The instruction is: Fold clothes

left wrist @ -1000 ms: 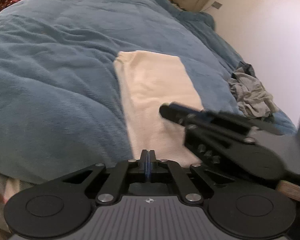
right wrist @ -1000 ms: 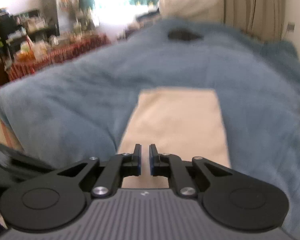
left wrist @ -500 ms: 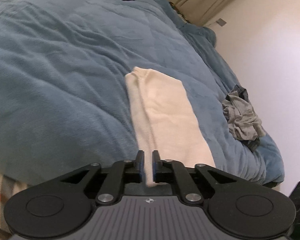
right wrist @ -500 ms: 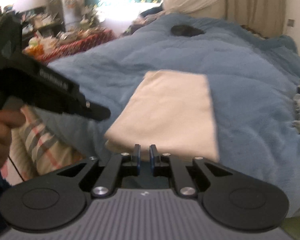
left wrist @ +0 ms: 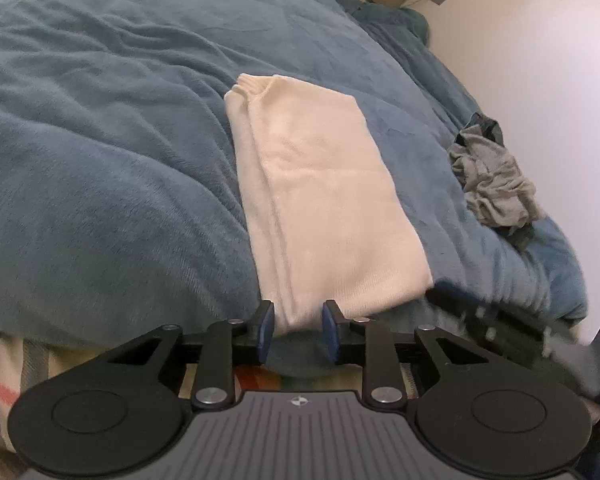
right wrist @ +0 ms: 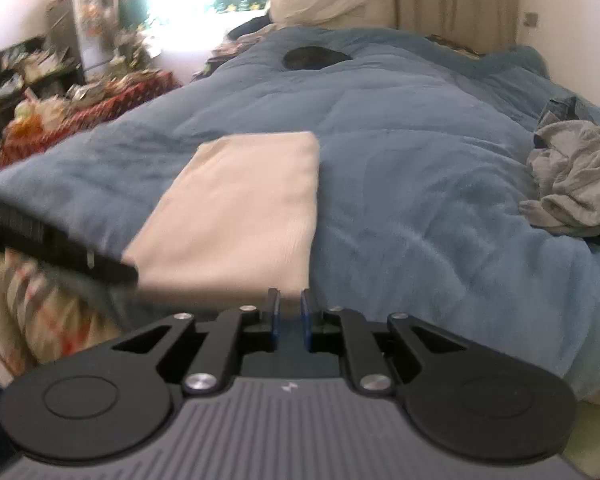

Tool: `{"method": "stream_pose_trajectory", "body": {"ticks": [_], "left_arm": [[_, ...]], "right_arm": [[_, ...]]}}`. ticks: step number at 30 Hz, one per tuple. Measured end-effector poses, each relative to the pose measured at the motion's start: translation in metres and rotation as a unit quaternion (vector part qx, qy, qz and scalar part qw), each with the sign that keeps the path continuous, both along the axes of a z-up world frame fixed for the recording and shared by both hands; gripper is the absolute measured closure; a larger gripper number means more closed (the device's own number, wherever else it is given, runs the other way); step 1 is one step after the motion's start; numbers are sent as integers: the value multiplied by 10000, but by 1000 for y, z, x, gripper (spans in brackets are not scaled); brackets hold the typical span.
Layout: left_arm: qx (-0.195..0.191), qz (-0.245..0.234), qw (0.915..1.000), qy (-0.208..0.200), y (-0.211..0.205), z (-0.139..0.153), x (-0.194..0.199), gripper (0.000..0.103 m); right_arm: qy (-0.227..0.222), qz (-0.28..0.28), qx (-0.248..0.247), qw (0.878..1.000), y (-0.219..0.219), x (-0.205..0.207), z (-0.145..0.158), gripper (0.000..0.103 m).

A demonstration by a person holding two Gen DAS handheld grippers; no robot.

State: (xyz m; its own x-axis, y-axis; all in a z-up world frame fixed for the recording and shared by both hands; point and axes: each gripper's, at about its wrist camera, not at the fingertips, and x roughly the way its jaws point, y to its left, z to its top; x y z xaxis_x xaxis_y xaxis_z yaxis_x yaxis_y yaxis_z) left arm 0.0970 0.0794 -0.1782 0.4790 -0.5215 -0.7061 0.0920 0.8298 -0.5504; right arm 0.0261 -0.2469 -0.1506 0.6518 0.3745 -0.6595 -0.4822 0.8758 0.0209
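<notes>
Looking along our left gripper [left wrist: 296, 330], we see the cream garment [left wrist: 324, 200], folded into a long narrow strip, lying on the blue blanket [left wrist: 100, 140] straight ahead of the claw. Its long axis runs away from us, nearly in line with the fingers, leaning a little to the left at the far end, where a ribbed cuff or hem edge sits; the near short edge lies just in front of the fingertips [left wrist: 265, 320]. Our left jaws have just been opening and now stand moderately apart, with the near left corner of the garment seen in the gap between them, but the pads do not press on it. A second ago those jaws were closed tight and the other gripper lay across the cloth; now it sits low at the right, past the garment's near right corner. From our right gripper [right wrist: 290, 316] the garment [right wrist: 240, 208] lies ahead and to the left, its near right corner just beyond the fingertips, its long axis again running away from the claw. These jaws stand only a narrow slit apart and hold nothing. Compared with a second ago, the garment has shifted from centre to left in this view. A crumpled grey garment [left wrist: 496, 184] lies well to the right of both claws, on the blanket near the wall.
</notes>
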Motion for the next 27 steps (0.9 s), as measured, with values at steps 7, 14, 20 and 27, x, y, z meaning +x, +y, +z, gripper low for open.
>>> {"method": "stream_pose_trajectory", "body": {"ticks": [7, 14, 20, 27], "left_arm": [[76, 344, 9993, 79, 6, 8, 2, 73], [-156, 462, 9985, 266, -1, 7, 14, 65], [-169, 484, 9978, 422, -8, -1, 28, 61], [-377, 527, 9970, 412, -8, -3, 32, 69]], "right_arm": [[-572, -1, -112, 9983, 3, -3, -8, 88], [-981, 209, -306, 9945, 11, -7, -21, 84], [-1325, 242, -478, 9897, 16, -13, -36, 83], [-1583, -51, -370, 9867, 28, -15, -42, 98]]}}
